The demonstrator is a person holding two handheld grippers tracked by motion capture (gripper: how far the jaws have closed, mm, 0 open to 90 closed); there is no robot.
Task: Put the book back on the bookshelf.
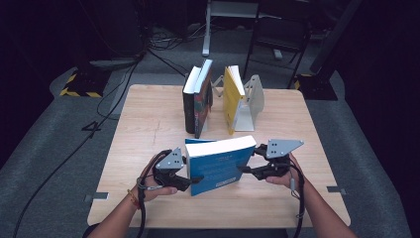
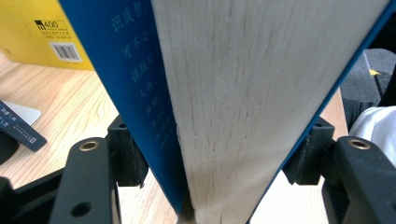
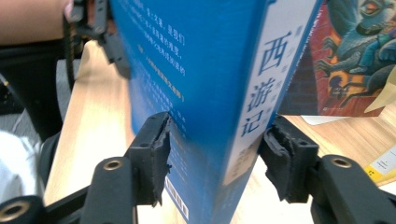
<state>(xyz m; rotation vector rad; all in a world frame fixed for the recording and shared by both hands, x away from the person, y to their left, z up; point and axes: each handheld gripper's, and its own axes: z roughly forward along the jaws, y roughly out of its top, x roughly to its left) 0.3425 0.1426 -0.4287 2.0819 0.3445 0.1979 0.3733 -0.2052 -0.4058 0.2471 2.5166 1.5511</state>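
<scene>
Forearms enter the high view from the bottom, each hand carrying a gripper at one end of a thick blue book (image 1: 220, 163) that stands near the front edge of the wooden table (image 1: 148, 129). At its left end sits the left gripper (image 1: 190, 179), at its right end the right gripper (image 1: 246, 169), both with jaws around the book. Behind it stand a dark book pair (image 1: 197, 99) and a yellow book (image 1: 232, 96) leaning in a white bookend (image 1: 251, 101). From the left gripper view, the book's pale page block (image 2: 261, 93) fills the space between the black jaws, whose pads sit against the blue covers on both sides. From the right gripper view, the spine with white characters (image 3: 266, 79) faces the camera; the left pad touches the cover, the right pad meets the spine edge, so the jaws clamp the book.
</scene>
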